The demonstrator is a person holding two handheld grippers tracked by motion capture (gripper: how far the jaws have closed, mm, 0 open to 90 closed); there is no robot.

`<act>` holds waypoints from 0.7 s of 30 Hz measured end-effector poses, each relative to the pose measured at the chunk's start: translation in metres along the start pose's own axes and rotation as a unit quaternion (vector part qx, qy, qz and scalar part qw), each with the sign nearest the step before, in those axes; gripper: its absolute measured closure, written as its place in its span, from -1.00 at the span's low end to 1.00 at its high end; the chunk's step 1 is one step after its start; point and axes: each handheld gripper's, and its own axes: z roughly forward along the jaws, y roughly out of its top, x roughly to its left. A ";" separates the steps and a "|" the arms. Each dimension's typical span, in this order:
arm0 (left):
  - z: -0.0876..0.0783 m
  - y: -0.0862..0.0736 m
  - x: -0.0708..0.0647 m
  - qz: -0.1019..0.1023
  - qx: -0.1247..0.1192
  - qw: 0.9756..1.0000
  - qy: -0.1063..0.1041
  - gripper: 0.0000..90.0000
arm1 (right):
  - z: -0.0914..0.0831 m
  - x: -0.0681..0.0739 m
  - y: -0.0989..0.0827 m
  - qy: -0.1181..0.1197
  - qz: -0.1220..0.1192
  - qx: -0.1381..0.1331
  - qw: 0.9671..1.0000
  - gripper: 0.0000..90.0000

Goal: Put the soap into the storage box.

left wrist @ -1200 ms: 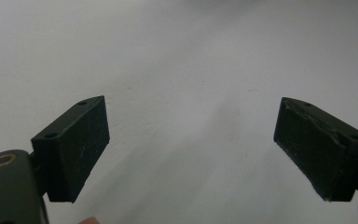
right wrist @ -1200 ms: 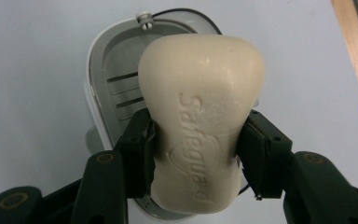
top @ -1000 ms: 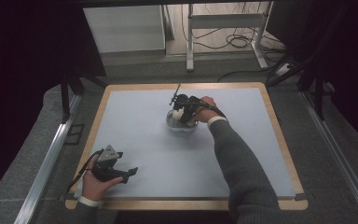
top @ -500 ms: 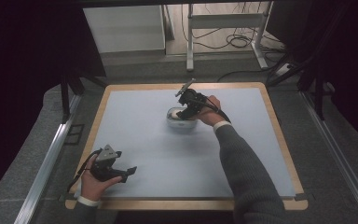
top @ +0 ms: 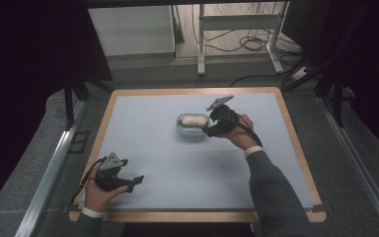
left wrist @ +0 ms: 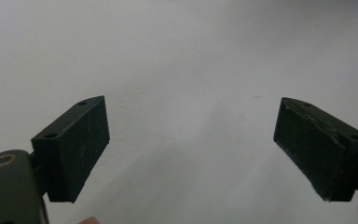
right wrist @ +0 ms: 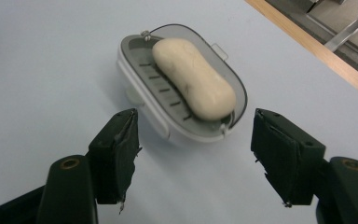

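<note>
A cream bar of soap [right wrist: 193, 79] lies in a white and grey soap dish [right wrist: 140, 93] on the pale blue table top. In the high view the soap [top: 193, 119] and its dish [top: 185, 132] sit near the table's middle. My right gripper [top: 208, 129] hovers just right of the dish. Its jaws have just been opening and stand open, apart from the dish, with nothing between them [right wrist: 193, 156]. My left gripper [top: 137, 180] rests near the front left corner. It is open over bare table [left wrist: 189, 144].
A wooden rim [top: 286, 111] frames the blue table top [top: 148, 148]. Metal rails [top: 49, 168] run along both sides. Beyond the far edge stand a desk frame [top: 237, 34] and floor cables [top: 254, 44].
My right gripper let go of the soap, which now lies in the dish, and drew back to the right of the dish with open jaws. The left hand stayed still.
</note>
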 end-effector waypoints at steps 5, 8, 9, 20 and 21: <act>0.000 0.000 0.000 0.000 0.000 1.000 0.001 -0.76 | -0.020 0.006 -0.035 -0.007 0.013 -0.027 1.000 -0.30; 0.000 0.001 -0.001 0.004 0.002 1.000 0.003 -0.76 | -0.028 0.009 -0.056 -0.013 0.027 -0.032 0.999 -0.31; 0.000 0.001 -0.002 0.005 0.001 1.000 0.003 -0.76 | -0.030 0.010 -0.061 -0.015 0.030 -0.034 0.999 -0.31; 0.000 0.003 -0.003 0.008 0.004 1.000 0.004 -0.76 | -0.048 0.022 -0.120 -0.027 0.069 -0.049 0.996 -0.32; 0.000 0.003 -0.003 0.009 0.002 1.000 0.004 -0.76 | -0.049 0.023 -0.123 -0.027 0.070 -0.047 0.996 -0.32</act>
